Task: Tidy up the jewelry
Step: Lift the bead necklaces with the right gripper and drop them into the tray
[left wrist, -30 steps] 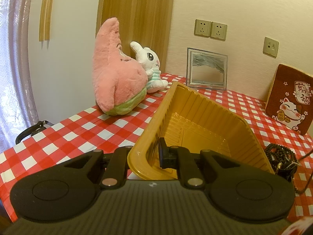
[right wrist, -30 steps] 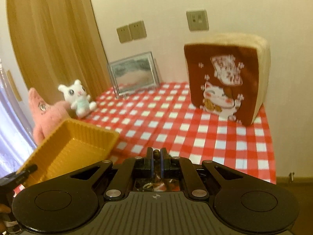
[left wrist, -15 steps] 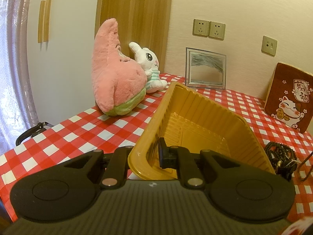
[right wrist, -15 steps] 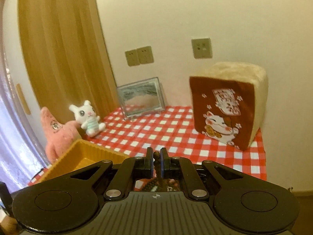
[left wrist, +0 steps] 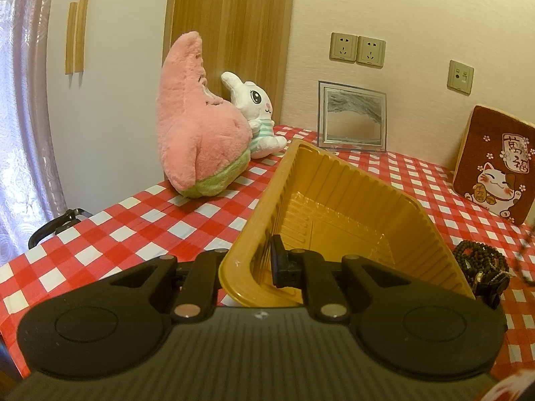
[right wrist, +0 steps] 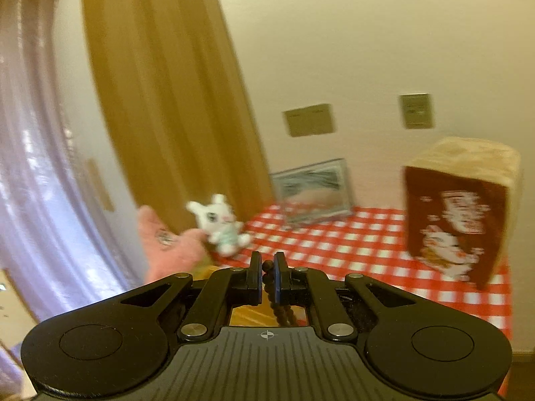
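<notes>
My left gripper [left wrist: 257,264] is shut on the near rim of a ribbed yellow plastic tray [left wrist: 337,214], which is tipped up off the red-and-white checked table [left wrist: 133,220]; one finger is inside the tray, the other outside. A pile of dark bead strings [left wrist: 481,260] lies on the cloth right of the tray. A blurred strand of beads [left wrist: 525,250] hangs at the right edge of the left wrist view. My right gripper [right wrist: 267,279] is shut on a dark bead string [right wrist: 282,310] that hangs down below its pads, high above the table.
A pink star plush [left wrist: 197,133] and a white rabbit plush [left wrist: 257,117] sit at the back left. A framed sand picture [left wrist: 351,117] leans on the wall. A brown cat-print cushion [left wrist: 495,167] stands at the back right. A black handle [left wrist: 57,224] pokes past the table's left edge.
The right gripper has risen with the bead string, so its view now shows more wall and less table. The left gripper and the tray have stayed put.
</notes>
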`<state>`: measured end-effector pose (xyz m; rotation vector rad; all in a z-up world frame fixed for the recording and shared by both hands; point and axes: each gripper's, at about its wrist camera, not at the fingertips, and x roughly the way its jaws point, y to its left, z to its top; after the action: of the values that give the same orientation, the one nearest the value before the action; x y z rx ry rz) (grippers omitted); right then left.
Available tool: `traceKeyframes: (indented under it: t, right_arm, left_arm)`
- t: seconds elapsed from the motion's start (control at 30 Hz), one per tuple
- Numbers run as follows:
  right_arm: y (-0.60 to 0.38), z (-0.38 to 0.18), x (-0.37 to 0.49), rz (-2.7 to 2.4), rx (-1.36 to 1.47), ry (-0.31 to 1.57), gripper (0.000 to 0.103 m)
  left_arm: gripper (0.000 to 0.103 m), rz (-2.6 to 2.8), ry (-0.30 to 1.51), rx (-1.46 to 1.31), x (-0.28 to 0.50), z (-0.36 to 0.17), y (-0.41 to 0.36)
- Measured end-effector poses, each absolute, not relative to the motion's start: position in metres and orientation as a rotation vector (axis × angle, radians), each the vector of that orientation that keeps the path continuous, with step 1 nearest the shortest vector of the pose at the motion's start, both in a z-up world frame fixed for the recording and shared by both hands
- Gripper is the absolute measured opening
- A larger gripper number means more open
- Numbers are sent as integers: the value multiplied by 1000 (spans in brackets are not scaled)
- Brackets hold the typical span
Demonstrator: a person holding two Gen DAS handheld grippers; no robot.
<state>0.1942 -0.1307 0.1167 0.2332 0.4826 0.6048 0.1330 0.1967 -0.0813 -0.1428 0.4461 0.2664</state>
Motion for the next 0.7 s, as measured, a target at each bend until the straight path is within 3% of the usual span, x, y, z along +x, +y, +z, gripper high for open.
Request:
traceKeyframes:
  t: [0.33,0.7]
  right_arm:
    - [-58,114,207,819,292,492,7]
    - [2,64,227,903,284,667,7]
  left_arm:
    - [12,265,445,-142,132,-81,198]
    - [11,264,447,-146,132,-81,202]
